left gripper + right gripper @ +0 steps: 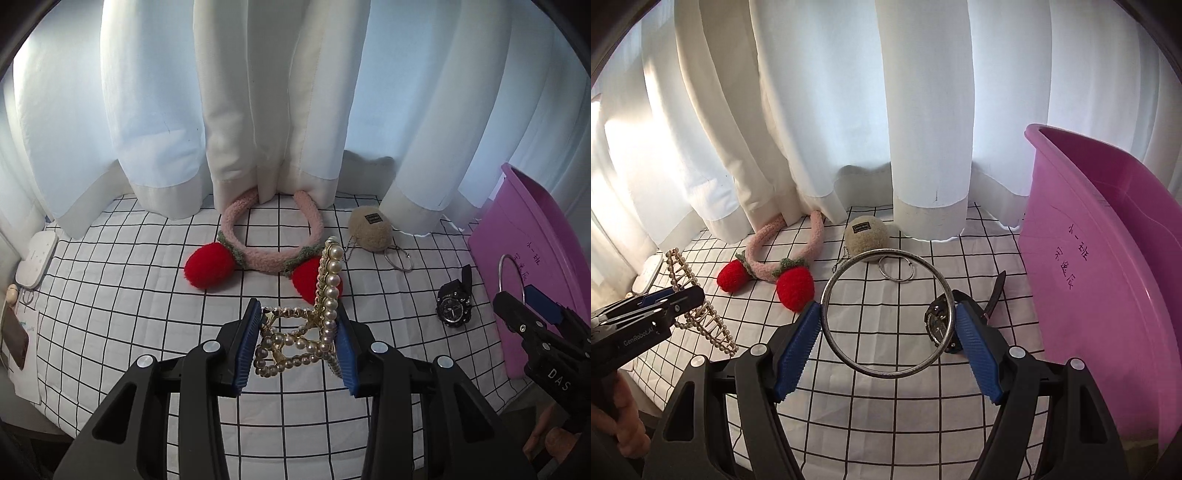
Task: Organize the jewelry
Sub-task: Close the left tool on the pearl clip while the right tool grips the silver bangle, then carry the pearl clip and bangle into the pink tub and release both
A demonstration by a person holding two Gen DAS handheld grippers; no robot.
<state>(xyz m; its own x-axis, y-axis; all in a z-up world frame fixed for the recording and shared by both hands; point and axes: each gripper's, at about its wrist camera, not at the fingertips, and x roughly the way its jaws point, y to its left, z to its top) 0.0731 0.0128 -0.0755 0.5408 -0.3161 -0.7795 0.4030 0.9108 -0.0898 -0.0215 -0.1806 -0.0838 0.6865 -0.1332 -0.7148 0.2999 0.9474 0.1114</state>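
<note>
**Both tongs loaded above the grid cloth**

At far left on the table [110, 325], under the checked cloth: a white flat device [37, 260]. Next, held off the cloth in the left tongs [299, 339]: a pearl hair claw [314, 325], clamped between the blue pads [245, 347], one pearl row standing upright against the right pad. Behind it, flat on the cloth: a pink fuzzy headband [266, 236] with two red strawberry pom-poms, its ends tucked under the white curtain [258, 92]. Further right: a beige plush keychain [866, 236] with a small metal ring [897, 269] just beside it. In the middle of the right wrist view: a silver bangle [886, 314], gripped across its width by the right tongs [886, 334], raised above the cloth. Behind the bangle's right edge, lying on the cloth: a black wristwatch [454, 306]. At far right: a pink plastic tub [1108, 258] with handwritten characters on its wall, close to the bangle.
</note>
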